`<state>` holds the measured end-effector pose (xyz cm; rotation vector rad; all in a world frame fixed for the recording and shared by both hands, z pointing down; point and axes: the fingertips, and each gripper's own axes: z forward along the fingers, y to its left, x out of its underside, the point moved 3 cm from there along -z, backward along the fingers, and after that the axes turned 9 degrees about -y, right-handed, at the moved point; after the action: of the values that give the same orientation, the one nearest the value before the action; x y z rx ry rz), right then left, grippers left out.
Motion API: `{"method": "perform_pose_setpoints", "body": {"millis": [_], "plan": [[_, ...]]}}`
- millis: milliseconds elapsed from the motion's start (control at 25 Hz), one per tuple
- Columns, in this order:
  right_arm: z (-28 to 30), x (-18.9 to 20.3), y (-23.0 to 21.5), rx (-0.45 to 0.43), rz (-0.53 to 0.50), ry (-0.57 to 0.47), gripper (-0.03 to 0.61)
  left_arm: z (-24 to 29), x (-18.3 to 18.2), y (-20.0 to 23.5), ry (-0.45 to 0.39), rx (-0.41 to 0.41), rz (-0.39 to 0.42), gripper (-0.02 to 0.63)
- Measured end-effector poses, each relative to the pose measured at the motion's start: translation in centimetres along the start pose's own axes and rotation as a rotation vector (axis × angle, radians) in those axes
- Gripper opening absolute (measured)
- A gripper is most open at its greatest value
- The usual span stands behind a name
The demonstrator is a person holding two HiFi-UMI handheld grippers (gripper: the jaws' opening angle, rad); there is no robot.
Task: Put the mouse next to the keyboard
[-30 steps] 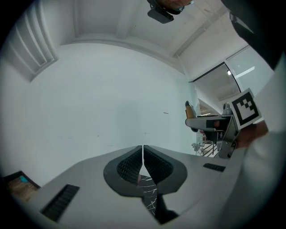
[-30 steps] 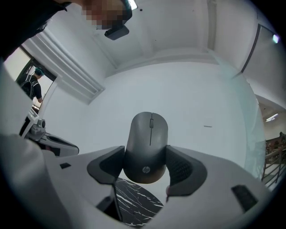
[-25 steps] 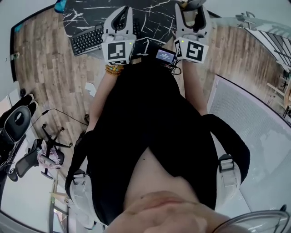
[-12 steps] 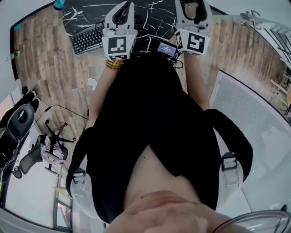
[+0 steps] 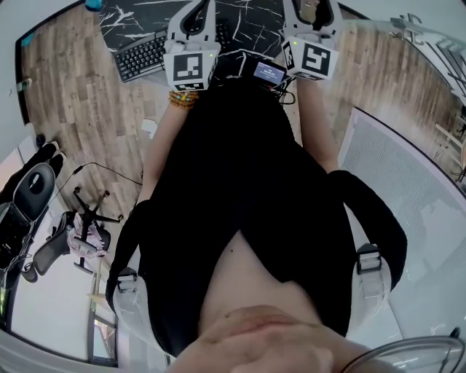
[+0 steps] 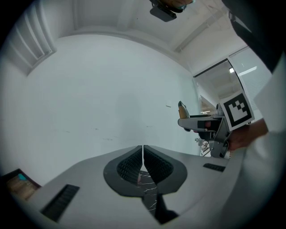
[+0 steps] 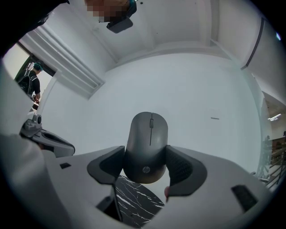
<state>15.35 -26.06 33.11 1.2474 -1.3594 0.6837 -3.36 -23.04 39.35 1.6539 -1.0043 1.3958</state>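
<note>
A grey wireless mouse (image 7: 147,143) is clamped between the dark pads of my right gripper (image 7: 146,166), lifted off the table with its nose pointing up at a white wall. In the head view, the right gripper (image 5: 312,11) is held over the black marble table (image 5: 251,29); the mouse is hidden there. The black keyboard (image 5: 142,55) lies on the table's left part. My left gripper (image 5: 195,18) hovers just right of the keyboard. Its jaws (image 6: 143,156) are pressed together with nothing between them.
A small device with a lit screen (image 5: 268,71) hangs at the person's waist. Office chairs (image 5: 29,197) and a star-shaped chair base (image 5: 87,218) stand on the wooden floor at the left. A white ribbed panel (image 5: 393,167) lies at the right.
Both grippers and the keyboard sit slightly higher in the head view than a second ago. The jaws are now closer to the frame's top edge.
</note>
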Motion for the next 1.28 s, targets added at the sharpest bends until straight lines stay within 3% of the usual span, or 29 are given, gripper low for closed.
{"method": "perform_pose_setpoints", "body": {"millis": [720, 1280], "plan": [[0.7, 3.9, 2.1, -0.064, 0.035, 0.089, 0.284, -1.8, 0.4, 1.3, 0.027, -0.060, -0.001, 0.021], [-0.3, 10.3, 4.1, -0.094, 0.076, 0.230, 0.284, -3.9, 1.5, 2.1, 0.073, -0.085, 0.009, 0.021]]}}
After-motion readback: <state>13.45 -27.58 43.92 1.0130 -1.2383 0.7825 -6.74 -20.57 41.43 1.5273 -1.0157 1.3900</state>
